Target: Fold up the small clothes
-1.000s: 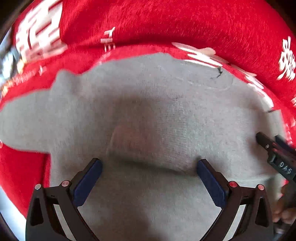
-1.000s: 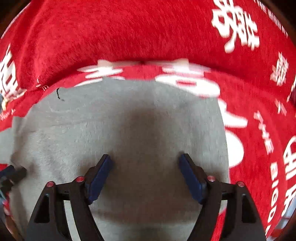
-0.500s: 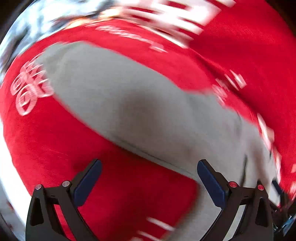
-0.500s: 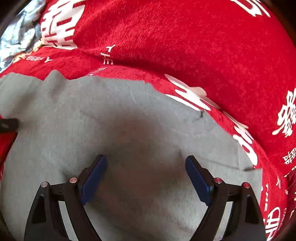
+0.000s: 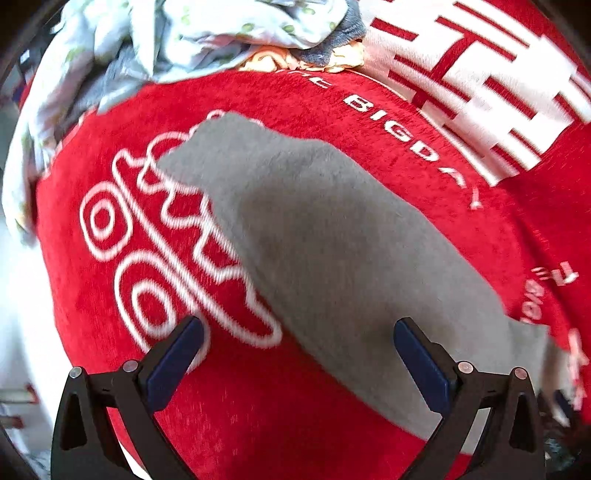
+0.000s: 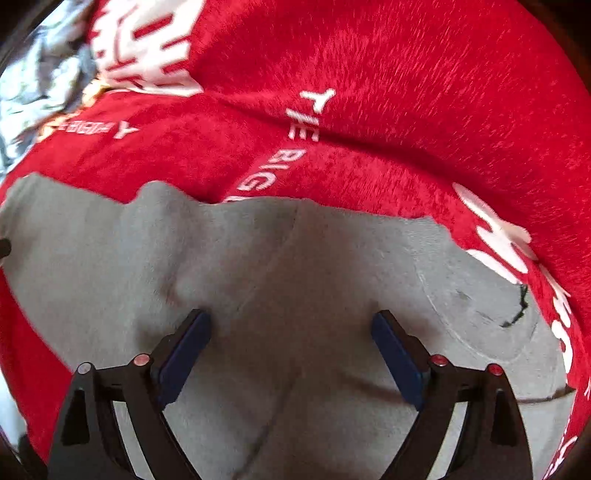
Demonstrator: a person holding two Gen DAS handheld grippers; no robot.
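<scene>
Garment point(image 5: 332, 258) on blanket point(image 5: 369, 129) — clothes pile point(image 5: 184, 33) behind

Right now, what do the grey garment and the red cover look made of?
Grey garment: soft matte knit, likely cotton jersey or fleece; fine weave, limp creases, visible seams. Red cover: plush short-pile fabric, maybe velour or fleece; fuzzy nap with streaky sheen, white printed lettering.

Grey knit garment point(image 5: 332, 258), small, soft, plain. Lying flat on red cloth point(image 5: 184, 406) with white lettering. From left wrist view: one long sleeve-like part stretched diagonally, far end up-left, wider toward lower right. From right wrist view point(image 6: 295, 295): body spread out, seam running down middle, few wrinkles, wavy top edge, bit of black thread point(image 6: 517, 310) near right edge.
</scene>
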